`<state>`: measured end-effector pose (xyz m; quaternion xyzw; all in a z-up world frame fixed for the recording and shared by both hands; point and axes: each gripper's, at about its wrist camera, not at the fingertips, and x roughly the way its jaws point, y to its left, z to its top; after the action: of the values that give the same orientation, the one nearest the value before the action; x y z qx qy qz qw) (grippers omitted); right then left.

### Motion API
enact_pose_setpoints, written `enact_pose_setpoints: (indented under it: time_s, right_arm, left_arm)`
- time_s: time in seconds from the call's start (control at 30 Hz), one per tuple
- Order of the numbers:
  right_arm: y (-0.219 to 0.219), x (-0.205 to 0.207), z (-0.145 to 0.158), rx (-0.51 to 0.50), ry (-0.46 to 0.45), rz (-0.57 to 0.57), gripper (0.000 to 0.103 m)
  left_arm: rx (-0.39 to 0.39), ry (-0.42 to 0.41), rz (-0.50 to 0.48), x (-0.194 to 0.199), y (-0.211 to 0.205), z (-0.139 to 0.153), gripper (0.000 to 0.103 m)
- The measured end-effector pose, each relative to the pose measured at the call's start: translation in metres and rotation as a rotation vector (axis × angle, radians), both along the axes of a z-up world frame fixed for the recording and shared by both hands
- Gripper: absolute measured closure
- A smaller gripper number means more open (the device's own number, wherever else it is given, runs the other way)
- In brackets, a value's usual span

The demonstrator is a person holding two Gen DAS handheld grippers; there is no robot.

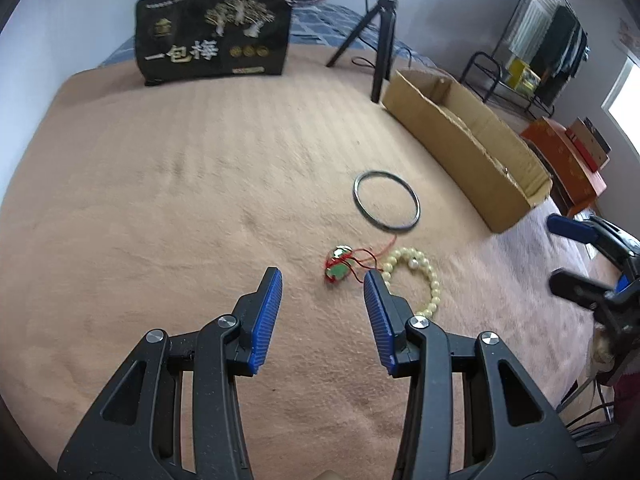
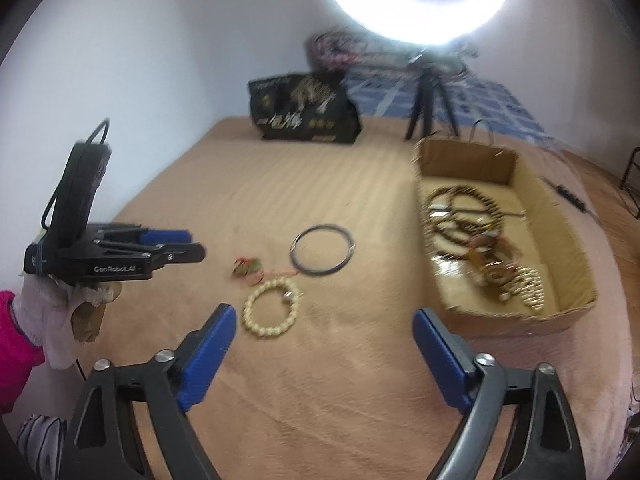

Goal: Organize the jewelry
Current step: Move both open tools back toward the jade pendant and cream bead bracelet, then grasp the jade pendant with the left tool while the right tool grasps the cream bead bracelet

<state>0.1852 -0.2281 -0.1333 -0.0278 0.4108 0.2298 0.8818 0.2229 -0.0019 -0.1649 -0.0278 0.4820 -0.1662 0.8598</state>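
On the tan blanket (image 1: 160, 200) lie three loose pieces. A jade pendant on red cord (image 1: 338, 266) (image 2: 248, 268) sits just beyond the tips of my left gripper (image 1: 323, 280), which is open and holds nothing. A cream bead bracelet (image 1: 424, 276) (image 2: 270, 308) lies by its right finger. A dark bangle (image 1: 387, 202) (image 2: 322, 254) rests farther off. My right gripper (image 2: 325, 314) is wide open and empty, and the bracelet lies just past its left finger. Right of them stands a cardboard box (image 1: 440, 128) (image 2: 520, 322) holding several bead strings (image 2: 464, 216).
A black snack bag (image 1: 212, 36) (image 2: 304, 108) and a tripod (image 1: 380, 40) (image 2: 428, 108) under a ring light (image 2: 416, 0) stand at the far edge. Orange boxes (image 1: 568, 160) sit beyond the carton. A gloved hand (image 2: 60, 312) holds the left gripper (image 2: 196, 244); the right gripper (image 1: 556, 250) shows at far right.
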Motion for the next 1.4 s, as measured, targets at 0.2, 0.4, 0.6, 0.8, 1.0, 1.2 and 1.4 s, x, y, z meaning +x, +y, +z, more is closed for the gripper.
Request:
enact_pose_setpoints:
  time_s: [0.2,0.4,0.6,0.8,1.0,1.2,1.4]
  right_arm:
    - [0.021,0.011,-0.027,-0.02,0.077,0.047,0.036]
    - [0.029,0.021,-0.048,-0.01,0.141,0.05,0.05]
    - [0.034,0.03,-0.061,-0.004,0.176,0.046,0.061]
    - [0.04,0.037,-0.069,-0.004,0.195,0.046,0.066]
    - [0.048,0.044,-0.074,-0.018,0.203,0.055,0.07]
    - [0.058,0.051,-0.078,-0.046,0.205,0.06,0.079]
    - [0.059,0.051,-0.077,-0.075,0.202,0.062,0.097]
  left_arm:
    - [0.015,0.006,-0.024,0.005,-0.01,-0.011,0.06]
    - [0.075,-0.008,-0.068,0.01,-0.019,-0.021,0.06]
    - [0.131,-0.013,-0.098,0.016,-0.026,-0.031,0.067]
    - [0.148,-0.012,-0.12,0.023,-0.031,-0.039,0.074]
    - [0.142,-0.016,-0.119,0.027,-0.034,-0.044,0.084]
    - [0.117,-0.022,-0.089,0.029,-0.031,-0.045,0.092]
    - [0.117,-0.029,-0.076,0.026,-0.029,-0.044,0.097]
